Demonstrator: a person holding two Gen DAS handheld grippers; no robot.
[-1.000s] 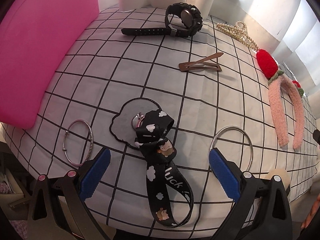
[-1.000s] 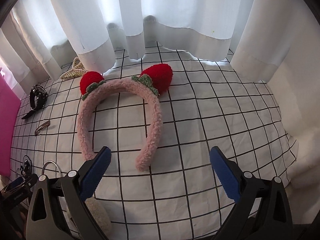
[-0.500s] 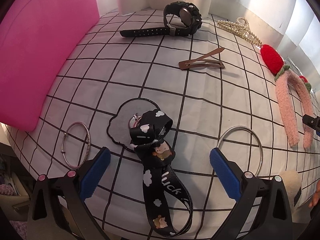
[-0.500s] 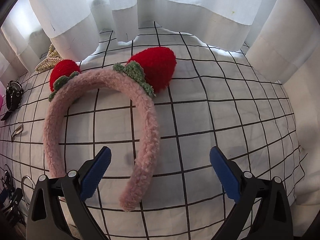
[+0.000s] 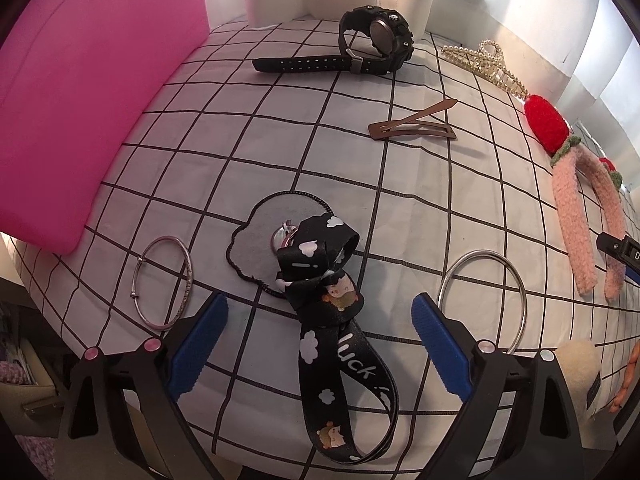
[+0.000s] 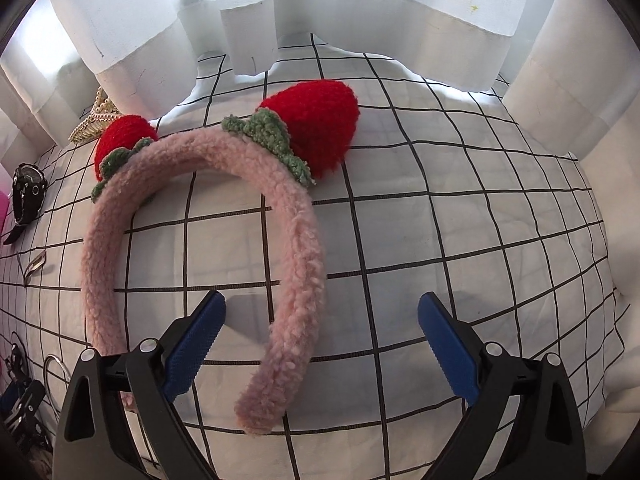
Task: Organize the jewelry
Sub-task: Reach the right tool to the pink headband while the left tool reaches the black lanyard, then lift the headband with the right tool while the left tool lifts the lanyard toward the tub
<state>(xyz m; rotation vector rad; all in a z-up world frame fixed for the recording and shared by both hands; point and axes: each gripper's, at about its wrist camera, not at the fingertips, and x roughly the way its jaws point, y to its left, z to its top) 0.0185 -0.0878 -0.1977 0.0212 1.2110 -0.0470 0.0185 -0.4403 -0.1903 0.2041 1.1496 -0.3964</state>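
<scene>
My left gripper (image 5: 318,308) points down at a black cloud-print lanyard (image 5: 340,344). Its jaws are closing with the strap between them, and the blue pads (image 5: 200,344) stay clear of it. The lanyard's key ring (image 5: 282,236) lies on a looped black cord (image 5: 256,216). A thin silver bangle (image 5: 164,284) lies left of the jaws and a larger silver ring (image 5: 480,254) right of them. My right gripper (image 6: 320,304) is open over a fluffy pink strawberry headband (image 6: 296,256). One leg of the headband lies between its jaws, untouched.
A black watch (image 5: 376,44), a brown hair clip (image 5: 412,128) and a pearl claw clip (image 5: 480,62) lie farther back on the checked cloth (image 5: 240,128). A pink panel (image 5: 80,80) stands at the left. White curtains (image 6: 360,20) close the back. The cloth's edge drops off near me.
My right gripper came down and forward, so the headband now looms large with one leg between its jaws. The left gripper's jaws have drawn in slightly around the lanyard.
</scene>
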